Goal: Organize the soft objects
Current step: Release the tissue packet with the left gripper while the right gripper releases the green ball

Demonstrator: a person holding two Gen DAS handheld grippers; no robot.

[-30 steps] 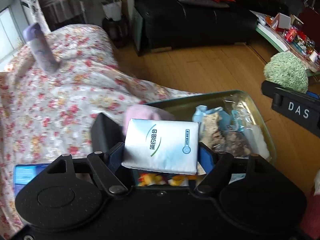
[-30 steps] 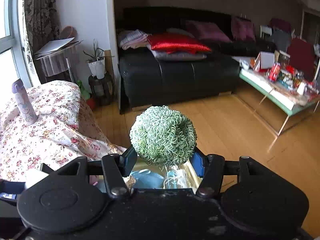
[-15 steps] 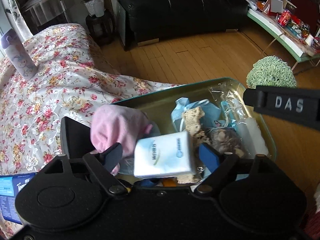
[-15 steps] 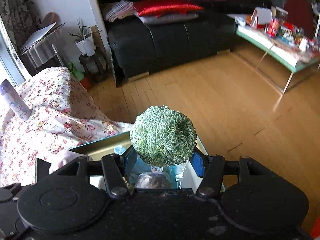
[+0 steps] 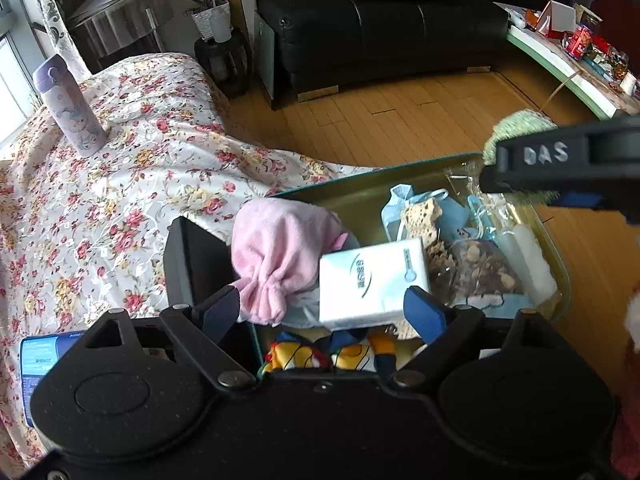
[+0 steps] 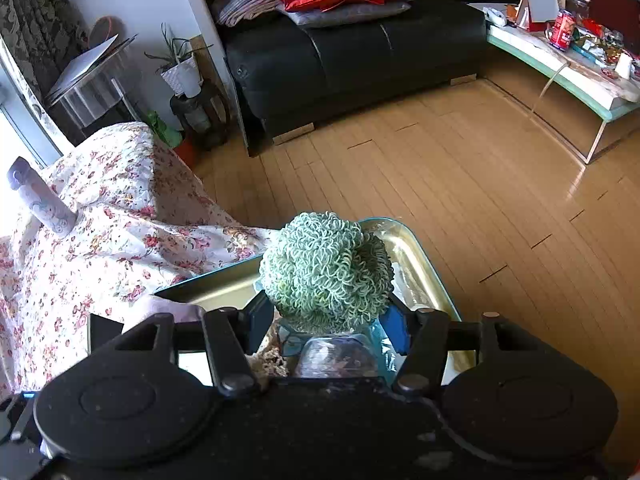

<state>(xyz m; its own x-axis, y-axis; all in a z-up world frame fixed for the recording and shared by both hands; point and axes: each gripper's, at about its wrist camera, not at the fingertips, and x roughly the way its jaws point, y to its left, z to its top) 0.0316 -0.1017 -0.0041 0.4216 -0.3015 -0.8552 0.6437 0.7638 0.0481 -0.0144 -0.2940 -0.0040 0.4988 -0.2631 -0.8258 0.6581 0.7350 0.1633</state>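
Left gripper (image 5: 322, 312): jaws just widened, tissue pack (image 5: 370, 282) dropped into tin (image 5: 560, 276)
Right gripper (image 6: 326, 326): holds green ball (image 6: 326, 266) above tin, next in

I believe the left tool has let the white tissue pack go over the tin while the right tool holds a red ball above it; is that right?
Nearly: the ball is green, not red, as the right wrist view shows. The right tool grips it above the tin. The left tool has just been opening, and the white tissue pack lies free between its fingers.
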